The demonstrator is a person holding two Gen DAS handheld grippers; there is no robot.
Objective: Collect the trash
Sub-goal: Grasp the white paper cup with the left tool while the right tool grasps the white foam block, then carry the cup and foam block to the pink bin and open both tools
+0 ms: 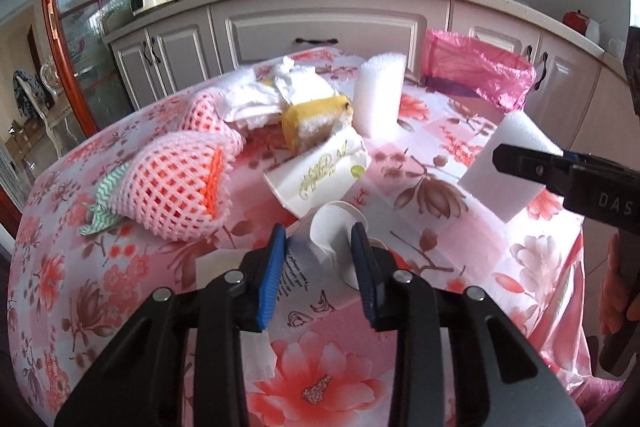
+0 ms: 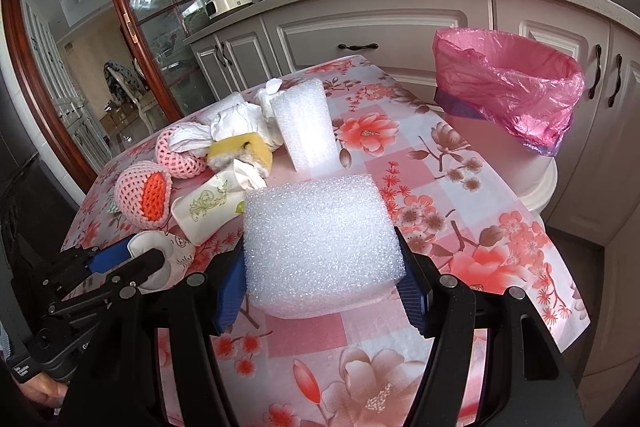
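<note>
Your right tongs [image 2: 320, 291] are clamped on a white foam block [image 2: 320, 243], lifted just off the floral counter [image 2: 460, 227], with the pink-lined bin [image 2: 516, 99] beyond the counter's far right edge. That block is light and springy — the pads dent it a little, so it should hold without more squeeze, and a grip across its flat sides as you have it is the sound one. Your left tongs [image 1: 320, 247] are closed around a crumpled paper cup [image 1: 332, 231] lying on its side at the near edge; the pads press its wall and the rim already looks deformed. It will weigh almost nothing and crush easily, so I'd judge a firm pinch harmless here — it's trash anyway. Left on the counter: a second foam block [image 1: 378, 95] standing upright, a printed paper cup [image 1: 324, 175], a yellow sponge [image 1: 312, 123], crumpled tissues [image 1: 296, 79] and pink foam fruit nets [image 1: 180, 187], all soft and light.
</note>
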